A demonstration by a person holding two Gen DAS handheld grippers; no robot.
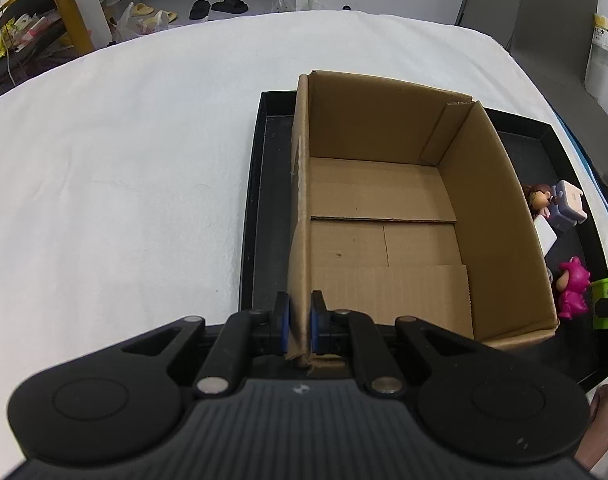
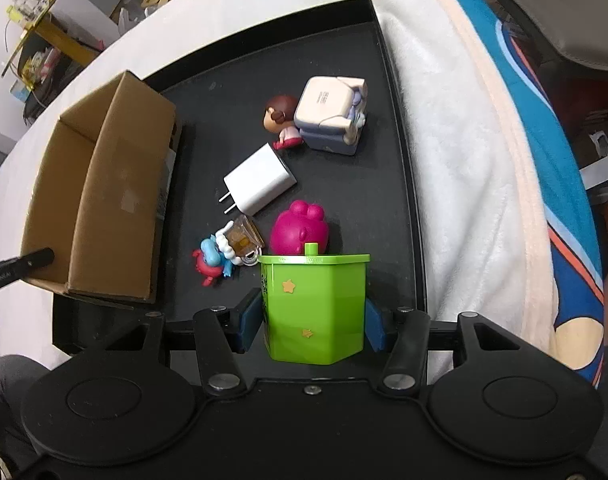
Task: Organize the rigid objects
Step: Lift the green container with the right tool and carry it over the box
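Green cup (image 2: pixel 315 304) upright over tray (image 2: pixel 399 160); cardboard box (image 1: pixel 383 216) empty.

Left gripper (image 1: pixel 300 322) clamped, right gripper (image 2: pixel 311 322) gripping

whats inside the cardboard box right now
Nothing visible: the cardboard box shows only its bare flaps. The left gripper hides its near corner.
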